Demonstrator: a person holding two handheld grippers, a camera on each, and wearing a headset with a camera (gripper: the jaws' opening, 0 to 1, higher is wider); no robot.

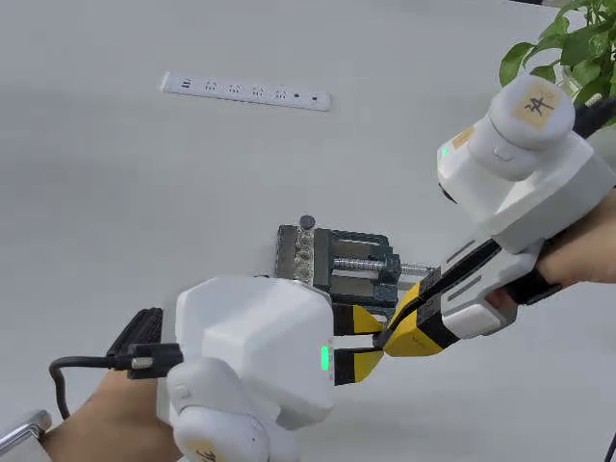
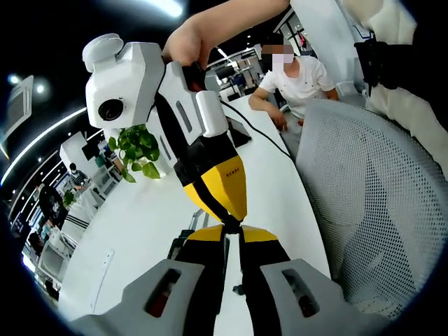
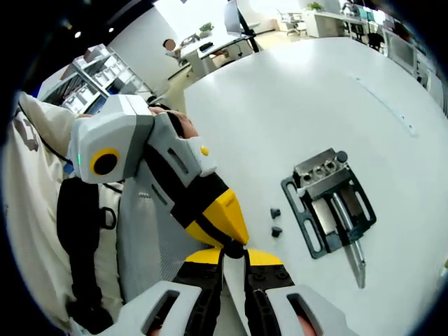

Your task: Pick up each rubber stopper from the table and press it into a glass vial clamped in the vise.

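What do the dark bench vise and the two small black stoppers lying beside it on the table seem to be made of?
The dark grey bench vise looks like cast metal with a matte coating. Its silvery threaded screw shines like bare steel. The two small black round stoppers on the white table look like matte rubber, dull and without any glint, but they are too small to be sure.
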